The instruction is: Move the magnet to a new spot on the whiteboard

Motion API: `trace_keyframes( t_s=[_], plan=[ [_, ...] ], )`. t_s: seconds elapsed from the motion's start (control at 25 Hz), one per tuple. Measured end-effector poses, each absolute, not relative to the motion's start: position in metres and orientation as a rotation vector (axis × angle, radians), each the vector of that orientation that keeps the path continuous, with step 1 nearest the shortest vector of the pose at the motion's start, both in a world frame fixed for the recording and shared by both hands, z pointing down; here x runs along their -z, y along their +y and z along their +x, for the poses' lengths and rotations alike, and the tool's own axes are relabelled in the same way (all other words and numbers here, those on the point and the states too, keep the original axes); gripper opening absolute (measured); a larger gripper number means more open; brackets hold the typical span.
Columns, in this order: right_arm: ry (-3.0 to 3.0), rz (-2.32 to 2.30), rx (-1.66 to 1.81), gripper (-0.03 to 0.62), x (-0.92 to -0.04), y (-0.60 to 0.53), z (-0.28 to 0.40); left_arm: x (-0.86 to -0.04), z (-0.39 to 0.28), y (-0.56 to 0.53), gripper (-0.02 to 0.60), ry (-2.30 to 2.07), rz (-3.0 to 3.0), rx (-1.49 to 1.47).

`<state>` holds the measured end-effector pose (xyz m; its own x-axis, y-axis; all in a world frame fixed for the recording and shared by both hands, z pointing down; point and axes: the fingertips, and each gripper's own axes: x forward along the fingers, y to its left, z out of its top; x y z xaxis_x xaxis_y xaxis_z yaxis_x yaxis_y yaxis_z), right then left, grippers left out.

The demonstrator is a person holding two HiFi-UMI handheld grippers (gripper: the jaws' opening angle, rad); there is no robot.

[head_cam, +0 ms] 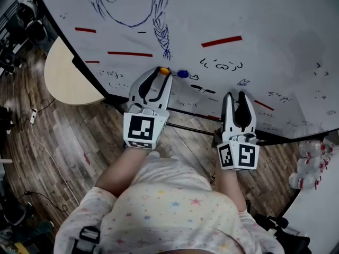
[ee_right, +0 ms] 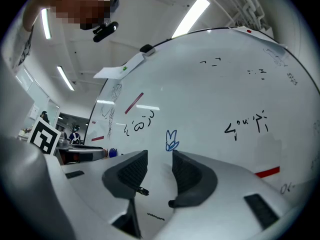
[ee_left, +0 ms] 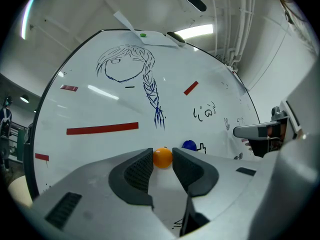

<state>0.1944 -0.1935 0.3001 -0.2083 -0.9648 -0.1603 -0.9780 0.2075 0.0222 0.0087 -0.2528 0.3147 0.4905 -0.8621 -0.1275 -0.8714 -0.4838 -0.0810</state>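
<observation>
A small orange magnet (head_cam: 165, 71) (ee_left: 162, 157) sits against the whiteboard (head_cam: 254, 15) (ee_left: 100, 154), just below a blue braid drawing. My left gripper (head_cam: 160, 74) (ee_left: 162, 166) is shut on it, a pad touching each side. A blue magnet (head_cam: 183, 73) (ee_left: 189, 145) sticks to the board just to its right. My right gripper (head_cam: 237, 96) (ee_right: 160, 160) hangs lower and to the right, open with nothing between its fingers, and points at the board (ee_right: 225, 84) near a small blue scribble (ee_right: 171, 140).
Red strips (head_cam: 221, 41) (ee_left: 102, 129) and black scribbles mark the board. A round beige table (head_cam: 66, 75) stands at the left over the wooden floor, with cables beside it. Several bottles (head_cam: 310, 165) cluster at the right edge.
</observation>
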Motion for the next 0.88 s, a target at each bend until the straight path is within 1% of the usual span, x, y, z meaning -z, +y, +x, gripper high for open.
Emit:
trace_keyframes(
  t_s=[0.88],
  plan=[
    [2.365, -1.861, -0.173, 0.134, -0.299, -0.197, 0.208, -0.317, 0.014, -0.254, 0.117, 1.606, -2.521, -0.097]
  ],
)
